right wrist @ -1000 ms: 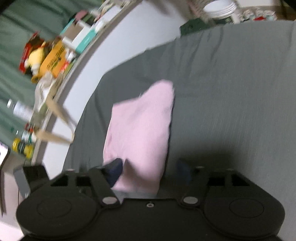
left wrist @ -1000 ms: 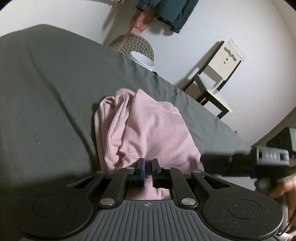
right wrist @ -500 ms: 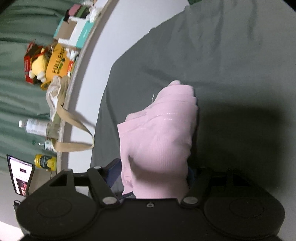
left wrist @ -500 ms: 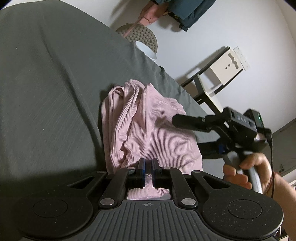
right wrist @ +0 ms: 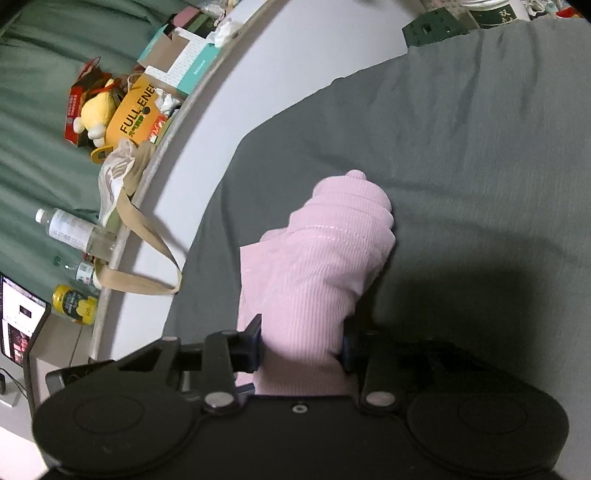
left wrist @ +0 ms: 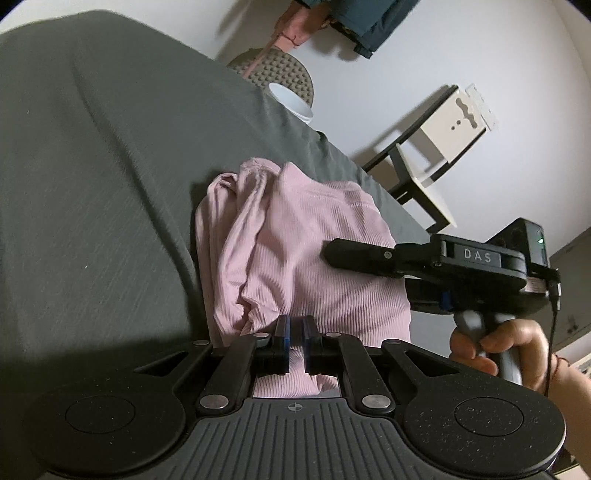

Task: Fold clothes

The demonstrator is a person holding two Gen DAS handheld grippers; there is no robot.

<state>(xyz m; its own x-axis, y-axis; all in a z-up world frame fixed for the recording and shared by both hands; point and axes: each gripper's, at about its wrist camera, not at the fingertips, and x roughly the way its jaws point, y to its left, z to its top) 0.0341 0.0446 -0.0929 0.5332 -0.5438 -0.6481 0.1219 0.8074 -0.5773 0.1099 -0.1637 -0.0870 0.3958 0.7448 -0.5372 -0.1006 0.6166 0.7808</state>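
Observation:
A pink ribbed garment (left wrist: 295, 254) lies folded in a thick stack on the grey bed cover (left wrist: 92, 184). My left gripper (left wrist: 295, 332) is shut on its near edge, pads almost together with cloth between them. In the left wrist view my right gripper (left wrist: 369, 273), held by a hand (left wrist: 495, 350), reaches in from the right, one finger over the stack and one under. The right wrist view shows the pink garment (right wrist: 321, 266) filling the gap of my right gripper (right wrist: 301, 347), both pads pressed against the thick fold, which is raised off the cover (right wrist: 480, 147).
Beyond the bed's far edge stand a white chair (left wrist: 439, 144) and a round stool holding a white bowl (left wrist: 291, 101). Clothes (left wrist: 362, 18) hang on the wall. To the right gripper's left, a ledge carries boxes, a yellow plush toy (right wrist: 98, 110), a bottle (right wrist: 74, 229) and a bag strap (right wrist: 147, 266).
The right gripper's fingers have narrowed around the pink stack, and in the left wrist view it has reached further over the garment. The left gripper kept its hold.

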